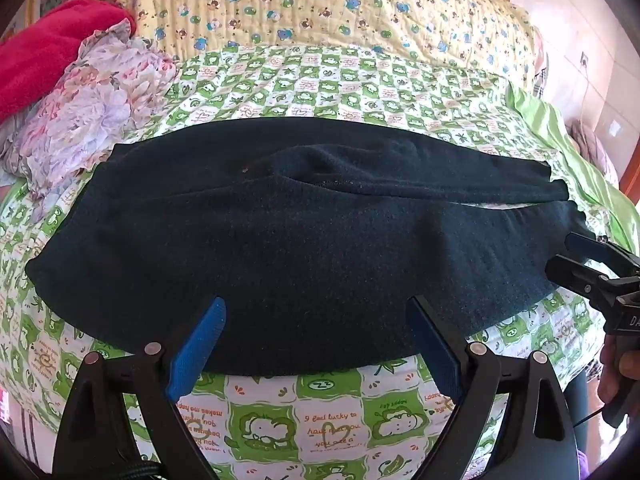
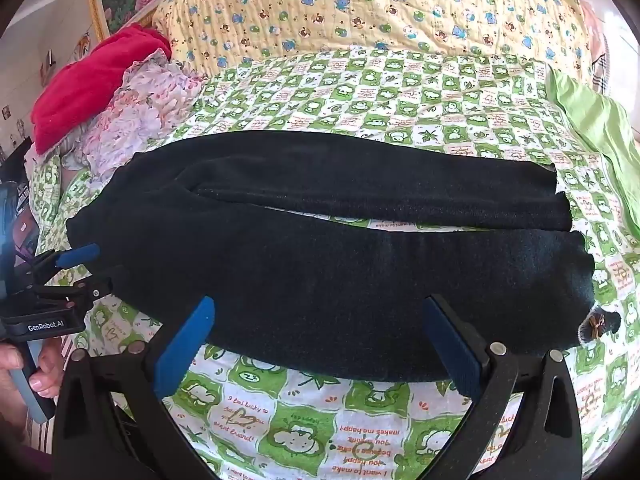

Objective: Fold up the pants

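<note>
The dark pants (image 1: pixel 280 232) are lying flat across the bed's green-and-white checked sheet (image 1: pixel 320 420), stretched sideways along its near edge, with the waist end toward the left side of the bed and the two legs running out toward the right side. The legs are parting slightly near the cuffs, letting a sliver of sheet show between them.

The left gripper (image 1: pixel 316 344) is hovering at the near edge of the pants with its blue fingers (image 1: pixel 196 352) standing wide apart and nothing clamped between them; the near hem of the fabric is lying just under and beyond the fingertips. The right gripper (image 2: pixel 318 344) is doing the same farther along the near leg, jaws spread fully, the cloth's near edge sitting between and just past the tips, and not pinched.

In the right wrist view a hand (image 2: pixel 24 372) is holding the left gripper's handle at the waist end.

At the far left corner of the bed a red cloth (image 1: pixel 48 52) and a floral fabric (image 1: pixel 100 100) are lying bunched, and a yellow quilt (image 1: pixel 320 4) is lying along the far edge.
</note>
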A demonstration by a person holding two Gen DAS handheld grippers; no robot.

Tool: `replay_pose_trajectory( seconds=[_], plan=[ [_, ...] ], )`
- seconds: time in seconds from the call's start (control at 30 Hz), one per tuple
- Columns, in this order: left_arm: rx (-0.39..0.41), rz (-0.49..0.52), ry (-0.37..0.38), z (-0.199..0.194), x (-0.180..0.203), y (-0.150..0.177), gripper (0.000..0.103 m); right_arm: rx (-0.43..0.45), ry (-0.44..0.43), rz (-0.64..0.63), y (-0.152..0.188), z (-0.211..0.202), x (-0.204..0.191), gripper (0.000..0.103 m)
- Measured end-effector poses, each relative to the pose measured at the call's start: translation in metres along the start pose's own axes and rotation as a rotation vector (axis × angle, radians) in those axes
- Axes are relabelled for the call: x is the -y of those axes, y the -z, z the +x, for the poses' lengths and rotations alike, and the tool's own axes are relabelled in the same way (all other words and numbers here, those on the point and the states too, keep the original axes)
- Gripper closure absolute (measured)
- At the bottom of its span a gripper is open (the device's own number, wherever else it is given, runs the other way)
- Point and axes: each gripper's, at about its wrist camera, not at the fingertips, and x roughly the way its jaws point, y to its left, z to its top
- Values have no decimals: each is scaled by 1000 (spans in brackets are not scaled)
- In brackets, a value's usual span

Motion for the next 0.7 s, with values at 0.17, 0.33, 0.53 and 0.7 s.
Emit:
replay_pose_trajectory(
  seconds=[0.17, 0.33, 0.53, 0.7],
  plan=[
    [-5, 4, 2, 2, -2, -1, 11, -7, -5, 5, 0, 1, 0, 0],
    [-8, 3, 7, 4, -2, -2, 11, -2, -2, 4, 1, 2, 1, 0],
    [-17, 3, 16, 7, 0, -1, 11, -6, -2, 8, 3, 1, -1, 0],
    [-22, 6, 21, 8, 1, -2, 11, -7, -4, 19, 1, 3, 3, 0]
  ],
)
